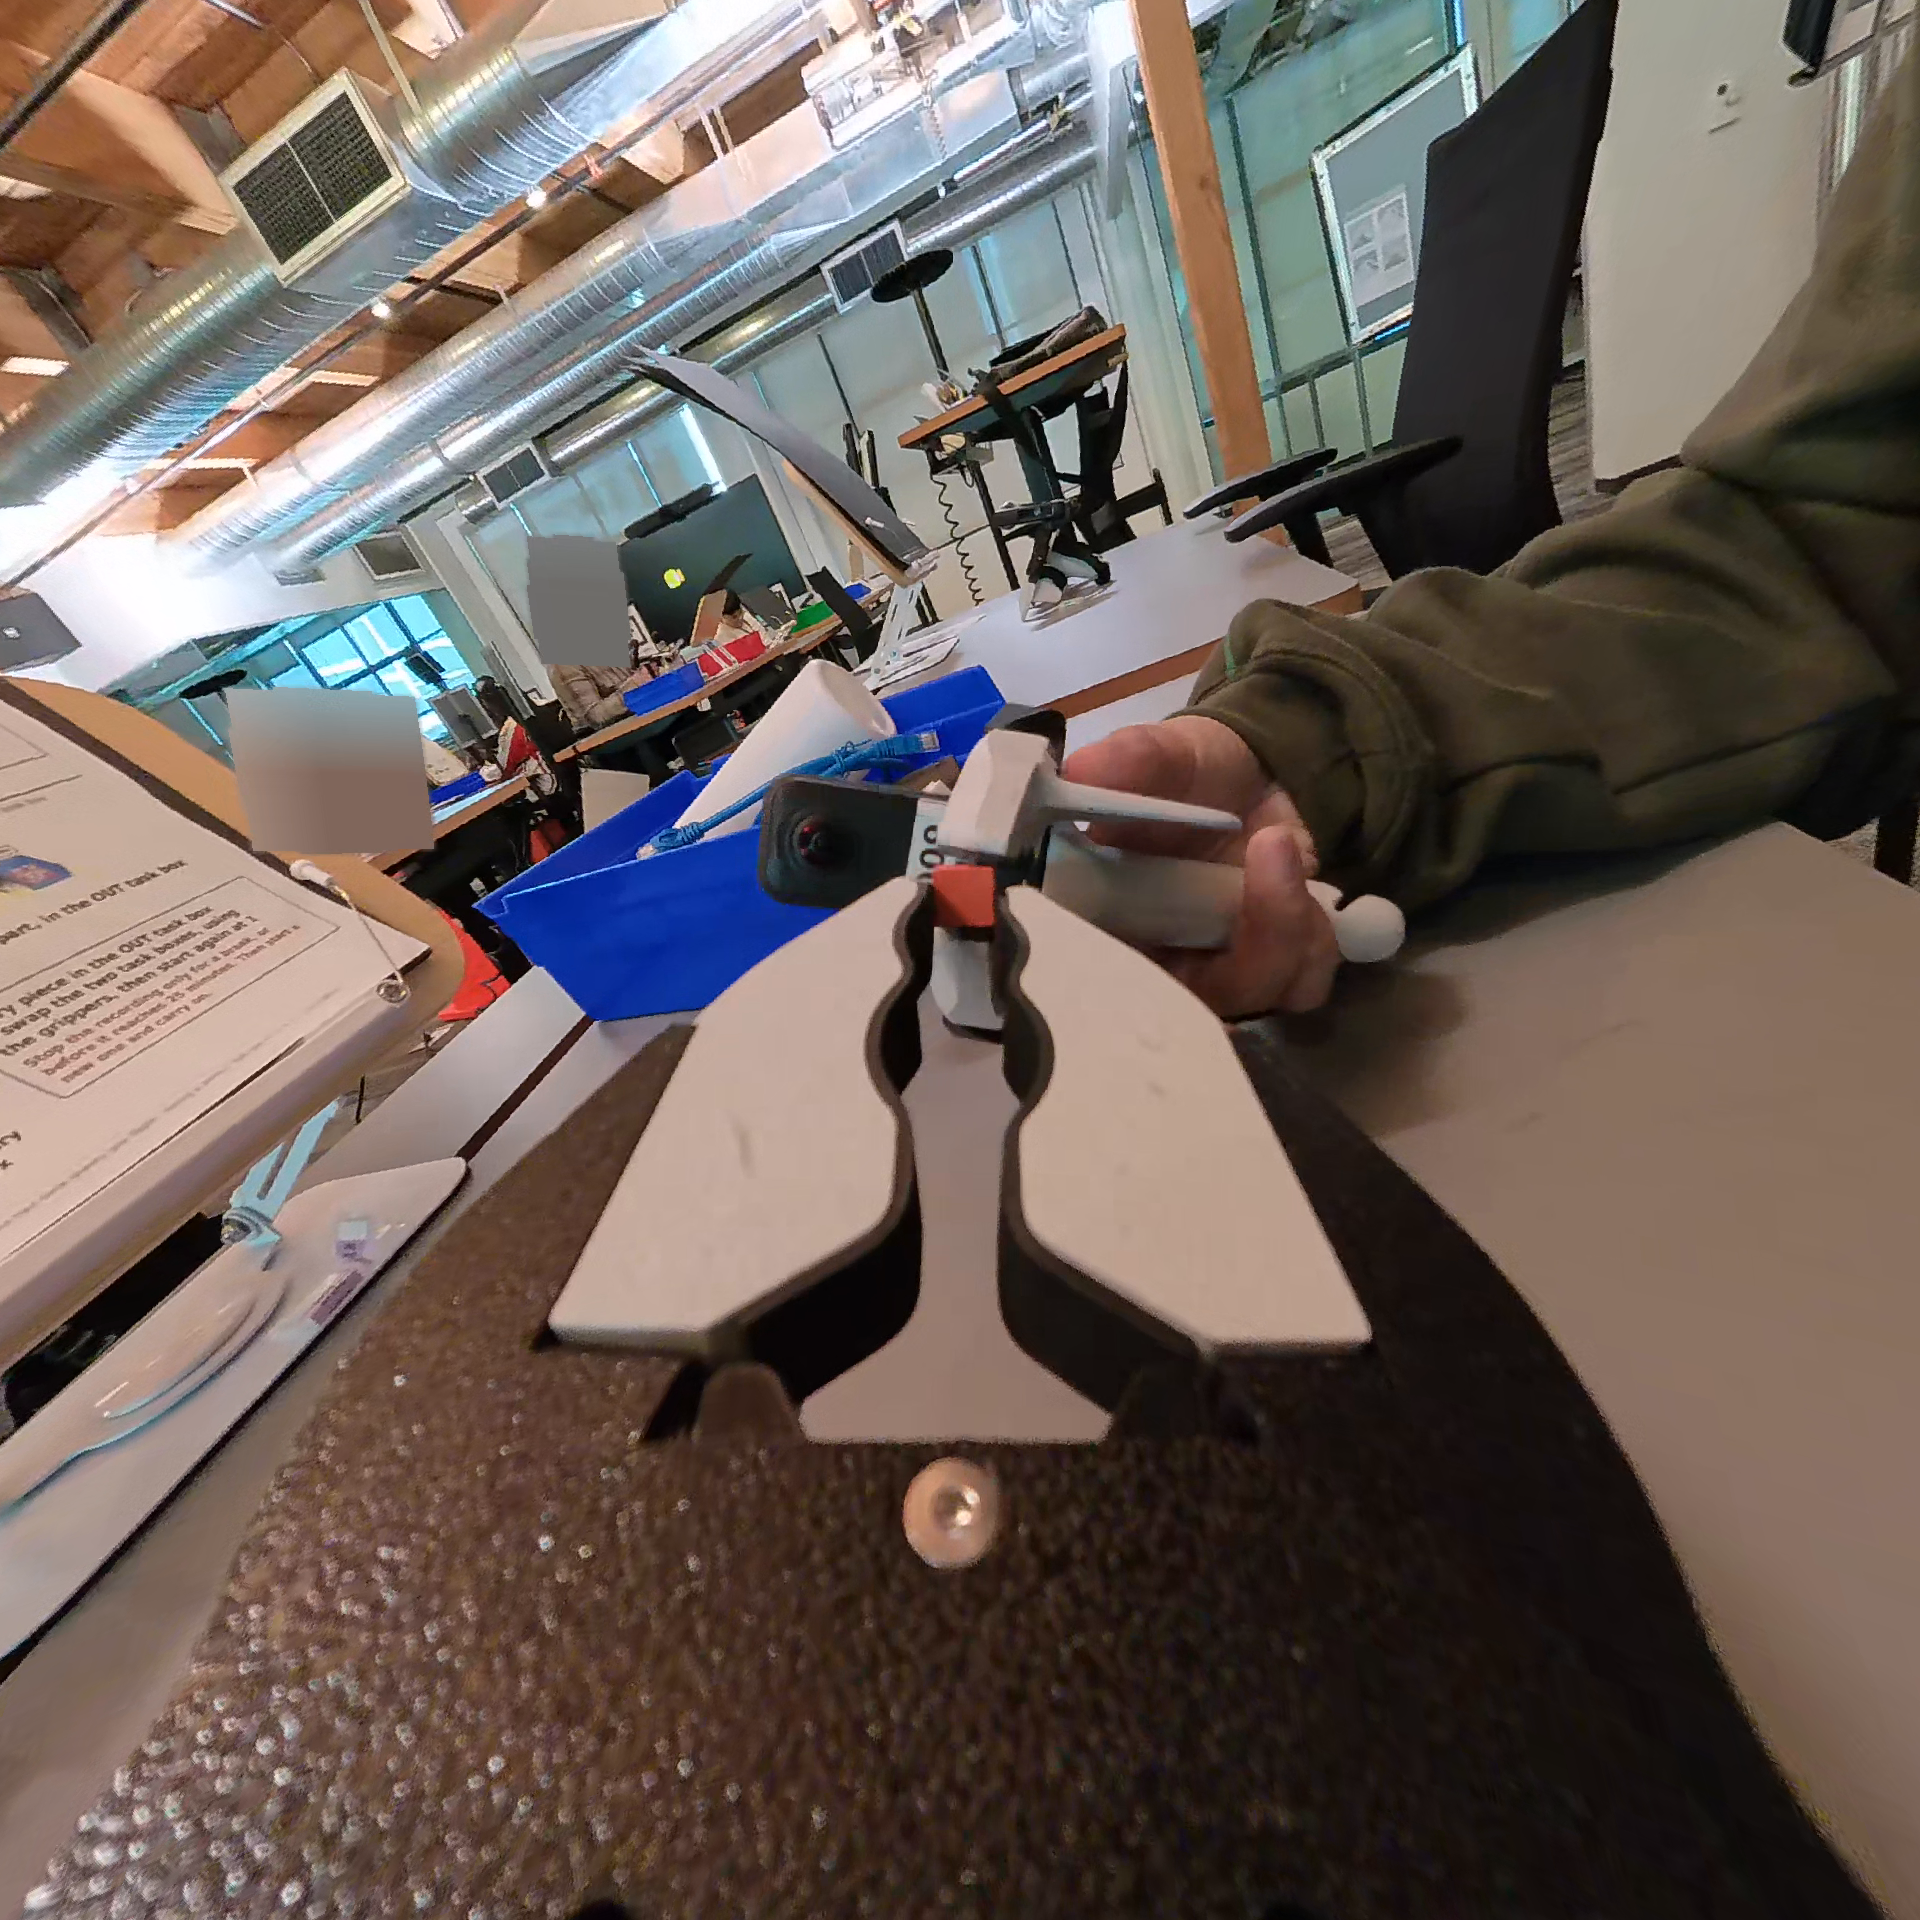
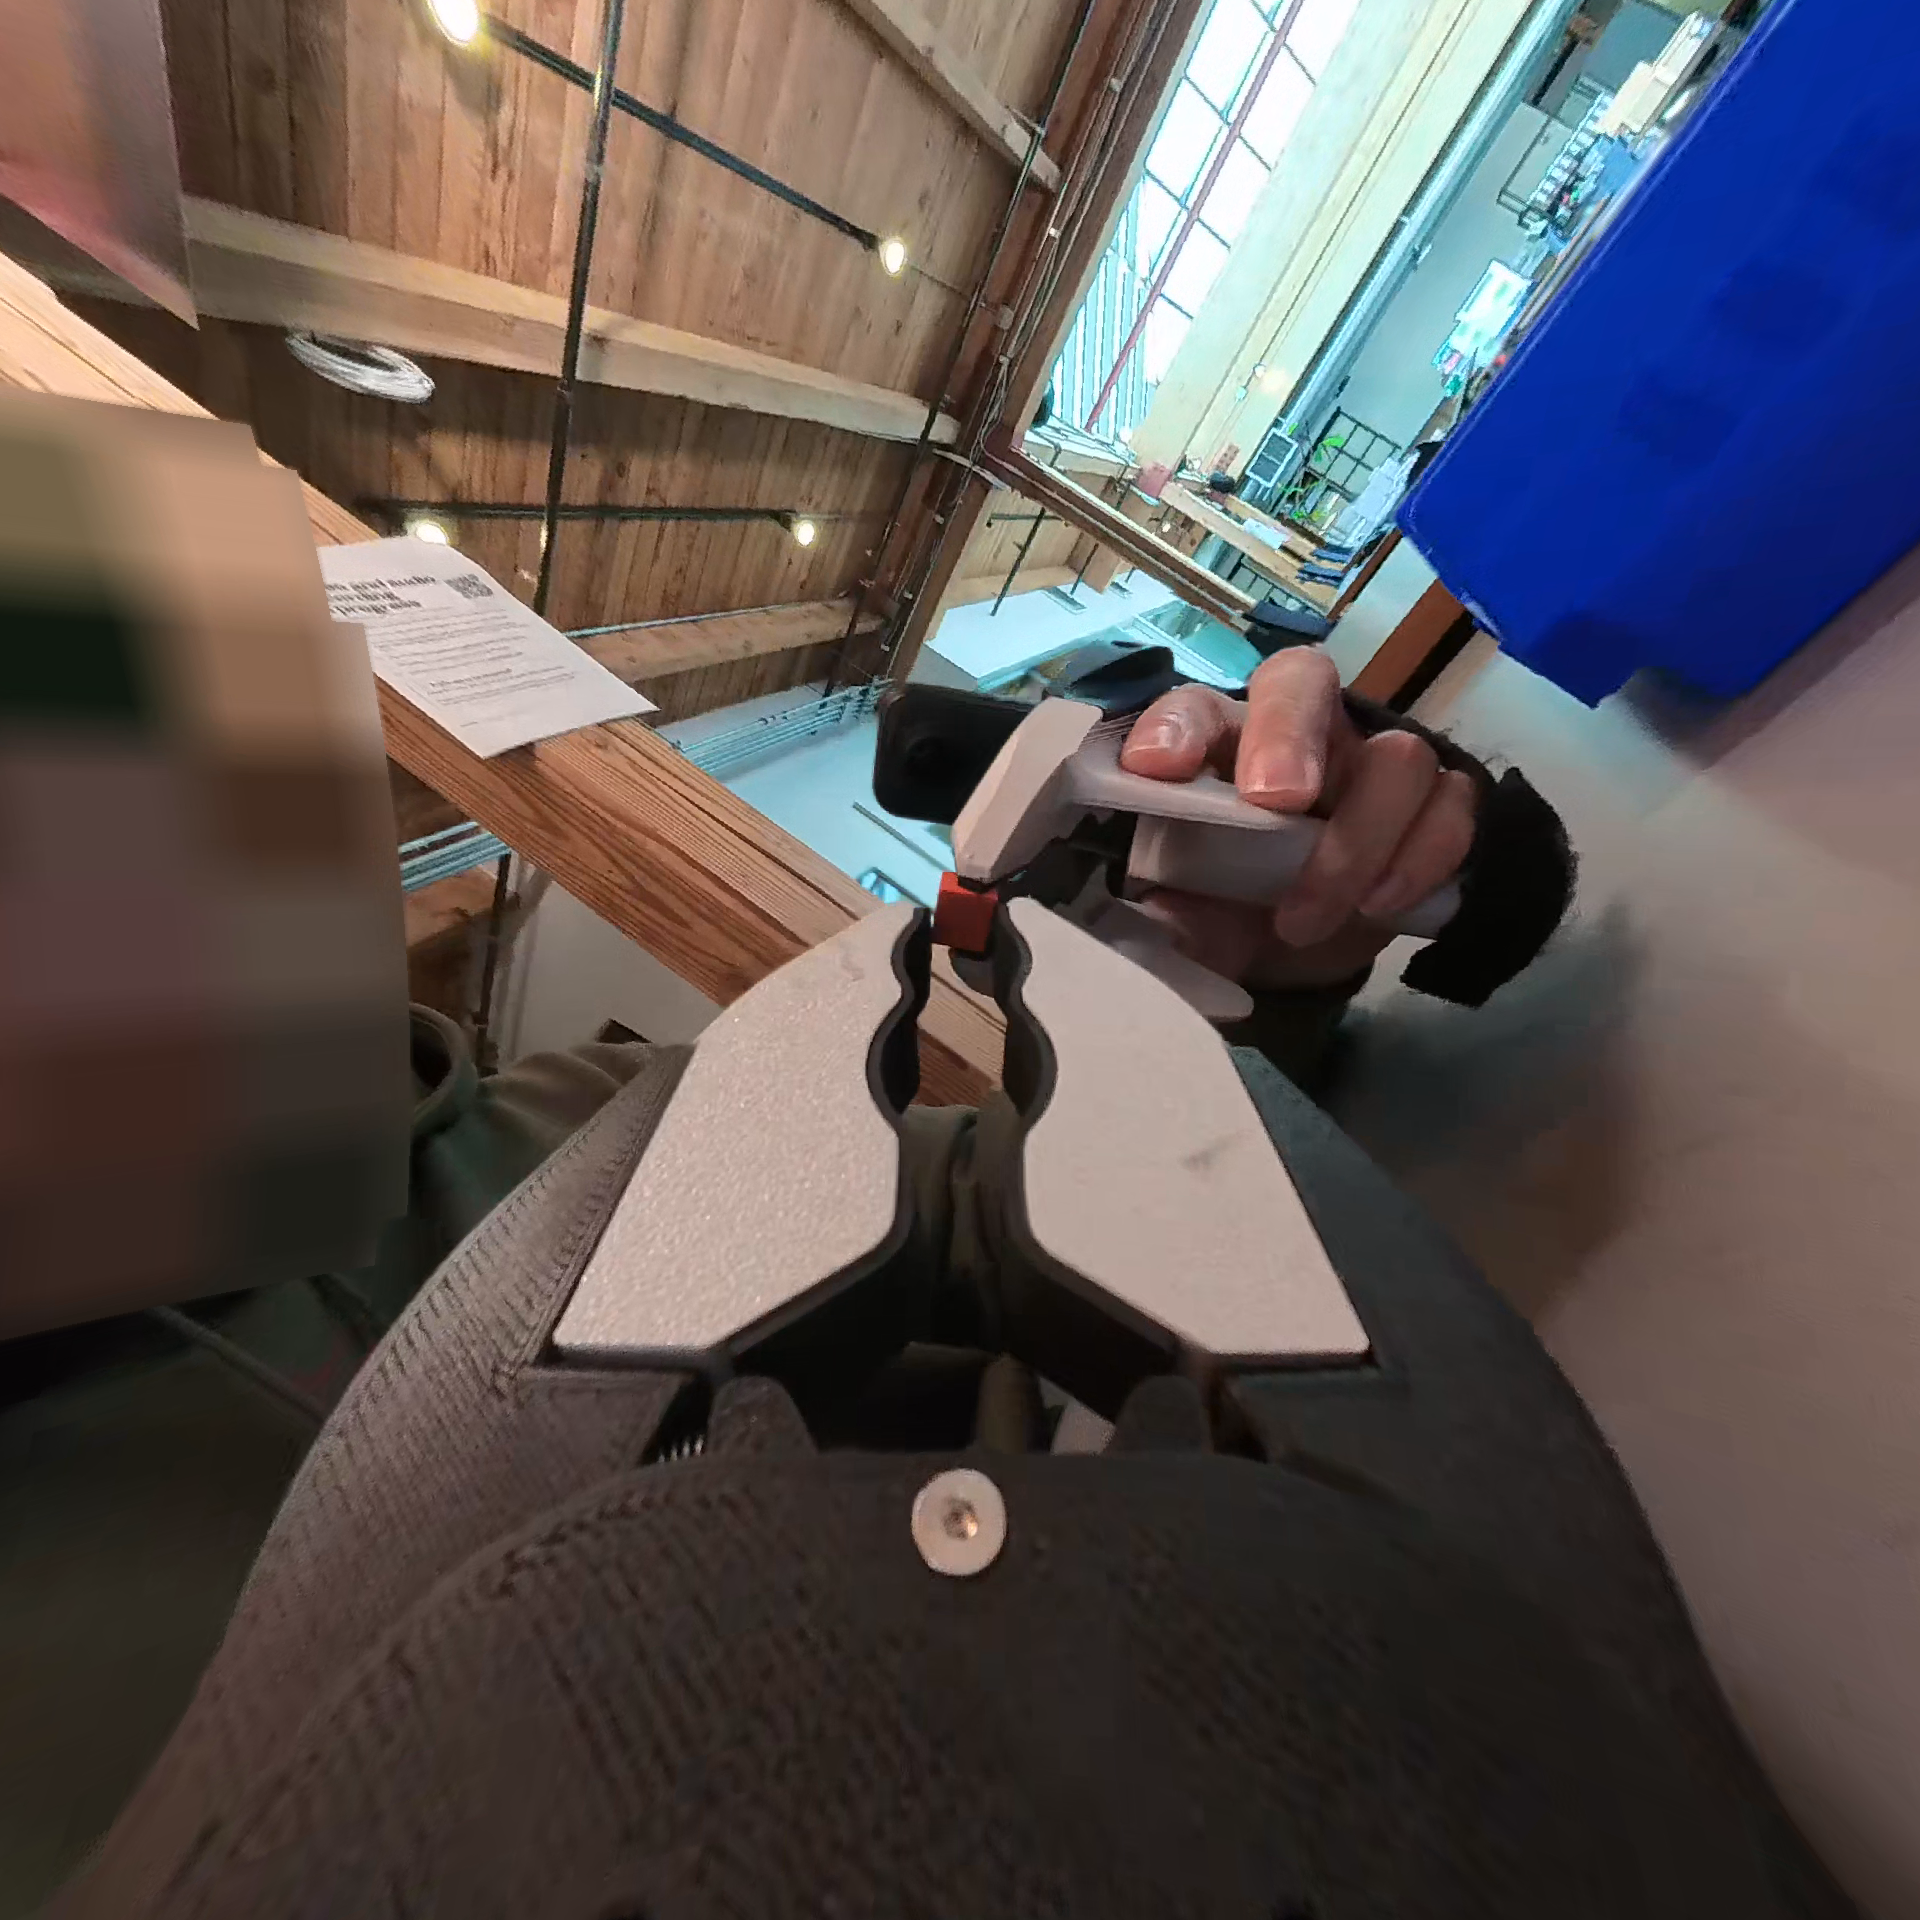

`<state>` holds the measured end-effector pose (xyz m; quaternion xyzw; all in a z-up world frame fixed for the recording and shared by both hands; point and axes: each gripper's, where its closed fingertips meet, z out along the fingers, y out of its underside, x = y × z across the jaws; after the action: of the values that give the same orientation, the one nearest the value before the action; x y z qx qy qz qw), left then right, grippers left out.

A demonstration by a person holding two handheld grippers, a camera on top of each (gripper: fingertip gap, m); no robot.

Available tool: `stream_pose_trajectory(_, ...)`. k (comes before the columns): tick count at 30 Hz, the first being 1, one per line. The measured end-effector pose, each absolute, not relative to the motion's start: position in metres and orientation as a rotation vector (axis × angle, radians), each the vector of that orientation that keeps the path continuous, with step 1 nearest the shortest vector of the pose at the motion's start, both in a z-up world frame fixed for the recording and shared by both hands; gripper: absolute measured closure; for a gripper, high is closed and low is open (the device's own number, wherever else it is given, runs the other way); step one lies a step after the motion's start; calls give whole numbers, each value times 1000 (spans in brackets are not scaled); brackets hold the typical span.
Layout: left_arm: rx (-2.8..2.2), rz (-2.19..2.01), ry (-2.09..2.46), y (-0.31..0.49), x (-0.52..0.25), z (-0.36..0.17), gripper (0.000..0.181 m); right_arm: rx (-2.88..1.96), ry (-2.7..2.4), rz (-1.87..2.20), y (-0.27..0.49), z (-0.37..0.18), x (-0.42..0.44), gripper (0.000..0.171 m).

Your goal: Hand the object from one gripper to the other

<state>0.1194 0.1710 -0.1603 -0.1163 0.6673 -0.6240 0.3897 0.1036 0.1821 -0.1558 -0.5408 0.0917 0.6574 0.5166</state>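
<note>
A small red cube (image 1: pixel 961 899) sits where the two grippers meet tip to tip above the grey table. My left gripper (image 1: pixel 961 916) has its fingertips closed on the cube's two sides. In the same view the right gripper comes in from the right, turned a quarter turn, with one finger (image 1: pixel 1000 795) on top of the cube and the other below it. In the right wrist view my right gripper (image 2: pixel 961 923) pinches the cube (image 2: pixel 961 920) at its tips. The left gripper's upper finger (image 2: pixel 1013 795) touches the cube from above.
A blue bin (image 1: pixel 644 935) with a white paper cone and a blue cable stands just behind the grippers, also in the right wrist view (image 2: pixel 1683 416). An instruction board (image 1: pixel 156 987) on a stand is at the left. A person's hand (image 1: pixel 1257 883) holds the right gripper. A black office chair (image 1: pixel 1486 343) stands behind. My left and right fingertips are right by each other.
</note>
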Motion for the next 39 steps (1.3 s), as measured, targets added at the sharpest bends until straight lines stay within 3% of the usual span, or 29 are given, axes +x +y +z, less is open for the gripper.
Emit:
stream_pose_trajectory(3, -371, -1610, 1701, 173, 123, -163, 170, -1312, 193, 1511, 183, -156, 108, 161)
stream_pose_trajectory(6, -487, -1589, 1652, 184, 133, -164, 146, -1366, 167, 1277, 186, -156, 125, 160)
stream_pose_trajectory(11, -644, -1486, 1603, 206, 146, -167, 146, -1555, 59, 160, 167, -147, 213, 161)
stream_pose_trajectory(14, -701, -1452, 1606, 211, 151, -173, 149, -1580, 192, -520, 108, -132, 297, 161)
stream_pose_trajectory(17, -732, -1431, 1635, 211, 154, -180, 151, -1723, 358, -899, 48, -148, 356, 161)
stream_pose_trajectory(29, -761, -1384, 1703, 209, 157, -190, 154, -2102, 625, -920, -8, -213, 390, 159)
stream_pose_trajectory(34, -769, -1373, 1714, 209, 157, -192, 154, -2008, 605, -997, -3, -201, 393, 135)
stream_pose_trajectory(36, -778, -1371, 1703, 210, 157, -190, 154, -1937, 562, -1140, -2, -184, 395, 113)
stream_pose_trajectory(39, -770, -1399, 1641, 213, 154, -175, 155, -1724, 396, -1361, 13, -141, 378, 116)
